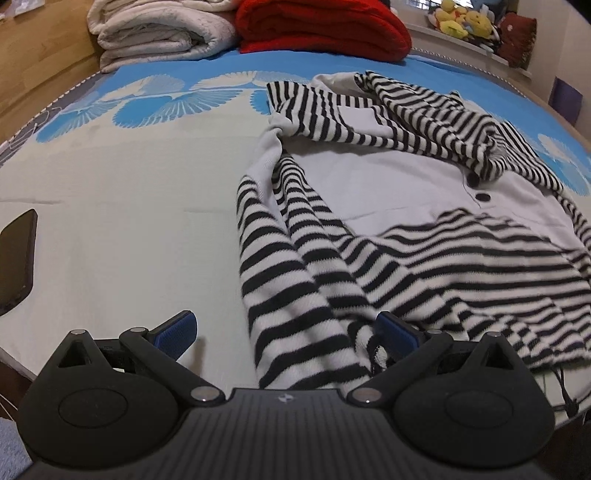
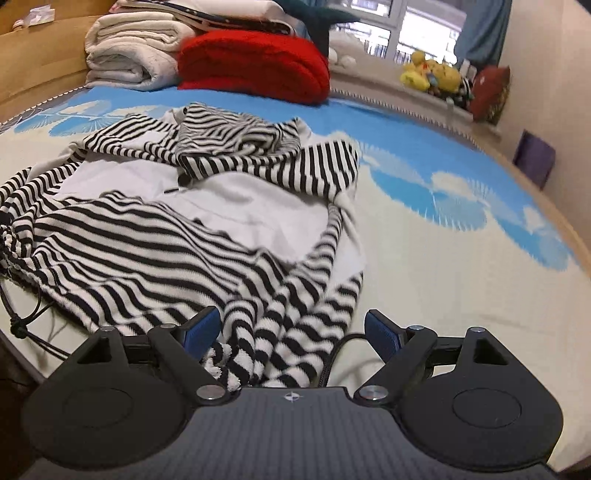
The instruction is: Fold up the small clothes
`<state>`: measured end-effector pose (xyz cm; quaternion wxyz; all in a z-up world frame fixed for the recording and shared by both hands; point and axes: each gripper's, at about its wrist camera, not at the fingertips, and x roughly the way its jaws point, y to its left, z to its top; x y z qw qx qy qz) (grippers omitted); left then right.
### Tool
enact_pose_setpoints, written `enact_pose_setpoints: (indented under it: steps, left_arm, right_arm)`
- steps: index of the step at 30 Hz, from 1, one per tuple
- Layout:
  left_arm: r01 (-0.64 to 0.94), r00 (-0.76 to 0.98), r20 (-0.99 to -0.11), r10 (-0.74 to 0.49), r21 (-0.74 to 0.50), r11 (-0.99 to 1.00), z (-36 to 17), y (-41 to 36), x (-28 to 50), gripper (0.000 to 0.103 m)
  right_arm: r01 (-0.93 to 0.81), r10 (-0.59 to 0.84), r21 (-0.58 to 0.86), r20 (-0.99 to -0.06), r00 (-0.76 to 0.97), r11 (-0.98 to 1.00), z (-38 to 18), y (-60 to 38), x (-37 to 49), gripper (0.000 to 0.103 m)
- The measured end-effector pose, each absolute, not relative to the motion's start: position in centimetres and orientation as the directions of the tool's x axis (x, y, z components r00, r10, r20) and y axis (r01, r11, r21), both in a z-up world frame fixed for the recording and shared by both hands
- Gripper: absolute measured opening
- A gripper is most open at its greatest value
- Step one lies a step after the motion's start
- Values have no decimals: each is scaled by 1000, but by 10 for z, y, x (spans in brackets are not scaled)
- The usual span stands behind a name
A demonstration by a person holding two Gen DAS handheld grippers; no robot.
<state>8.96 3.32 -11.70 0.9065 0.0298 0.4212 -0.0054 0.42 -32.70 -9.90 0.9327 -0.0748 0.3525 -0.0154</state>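
Note:
A black-and-white striped hooded garment with a plain white chest panel and two dark buttons lies spread on the bed; it also shows in the right wrist view. My left gripper is open, its blue pads either side of the garment's near left sleeve end. My right gripper is open, its pads either side of the near right sleeve end. Neither holds cloth.
The bed sheet is pale with blue fan patterns. A folded white blanket and red blanket lie at the far end. A dark phone lies at the left. Plush toys sit on the windowsill. A black cord trails at the bed edge.

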Motion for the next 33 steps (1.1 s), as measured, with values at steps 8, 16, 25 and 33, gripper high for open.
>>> enact_pose_setpoints:
  steps: [8, 16, 25, 33]
  left_arm:
    - [61, 639, -769, -24, 20, 998, -115, 39, 74, 103]
    - [145, 666, -736, -116, -25, 989, -89, 33, 26, 103]
    - [130, 677, -727, -113, -33, 991, -75, 31, 1, 103]
    - [105, 672, -737, -79, -11, 994, -92, 36, 40, 103]
  right_arm:
    - [-25, -31, -75, -669, 743, 997, -100, -334, -15, 86]
    - [39, -33, -4, -609, 792, 999, -74, -320, -77, 87]
    - [13, -46, -61, -587, 808, 998, -53, -296, -97, 90]
    - [86, -71, -9, -642, 764, 996, -75, -324, -46, 90]
